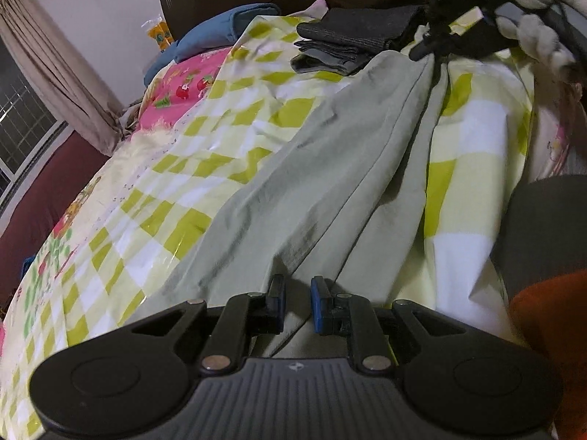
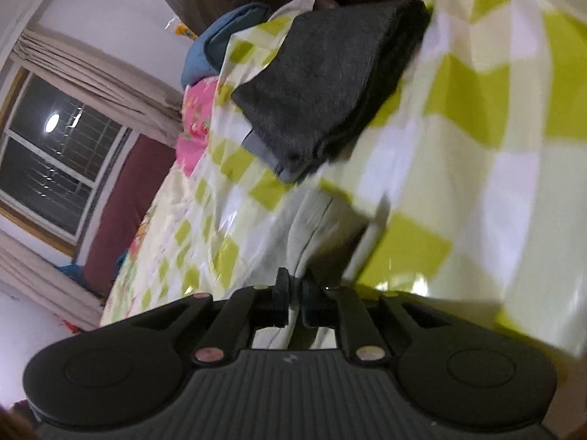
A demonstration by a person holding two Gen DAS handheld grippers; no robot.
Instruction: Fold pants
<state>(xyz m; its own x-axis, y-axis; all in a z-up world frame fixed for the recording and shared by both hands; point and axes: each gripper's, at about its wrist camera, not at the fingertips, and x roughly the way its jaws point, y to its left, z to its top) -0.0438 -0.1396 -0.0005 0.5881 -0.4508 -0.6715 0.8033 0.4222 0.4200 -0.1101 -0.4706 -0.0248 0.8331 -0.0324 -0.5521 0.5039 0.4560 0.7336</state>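
The pale grey-green cotton pants (image 1: 330, 168) lie lengthwise on the checked yellow-green bed cover (image 1: 154, 168). The right tongs (image 2: 296, 286) pinch the far end, toward 1 o'clock; the left tongs (image 1: 298, 293) gape slightly over the near end, seemingly gripping nothing. Better to grip both ends evenly before folding, clear of the folded dark grey clothes (image 1: 352, 36).

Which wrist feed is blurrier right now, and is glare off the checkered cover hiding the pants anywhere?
Right wrist view: heavy motion blur on the checkered cover; right claw pinches pale cloth.
Left wrist view: sharper; grey-green pants readable, only small glare streaks on the cover, none over the pants; left claw slightly open.
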